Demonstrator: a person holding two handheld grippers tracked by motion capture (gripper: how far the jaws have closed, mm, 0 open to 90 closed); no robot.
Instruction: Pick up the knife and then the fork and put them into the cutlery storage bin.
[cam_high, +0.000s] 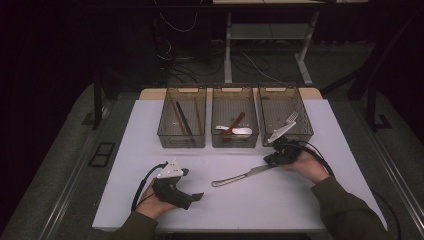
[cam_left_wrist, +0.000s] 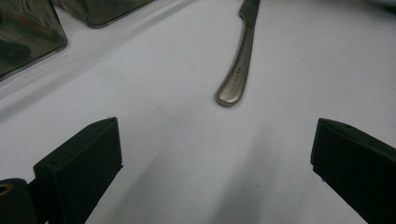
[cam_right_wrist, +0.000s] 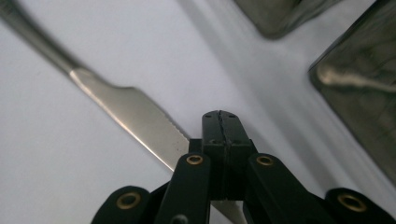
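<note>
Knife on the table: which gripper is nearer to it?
Right. The right gripper sits shut at the blade end of the knife; whether it grips the blade is unclear. The left gripper is open, short of the handle.

The room is dark, but the white table (cam_high: 240, 200) is lit. Close-up pictures look blurry, with soft shadows.

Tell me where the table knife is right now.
In the high view the table knife lies on the white table, in front of the middle bin, its blade tip at the right gripper.
</note>
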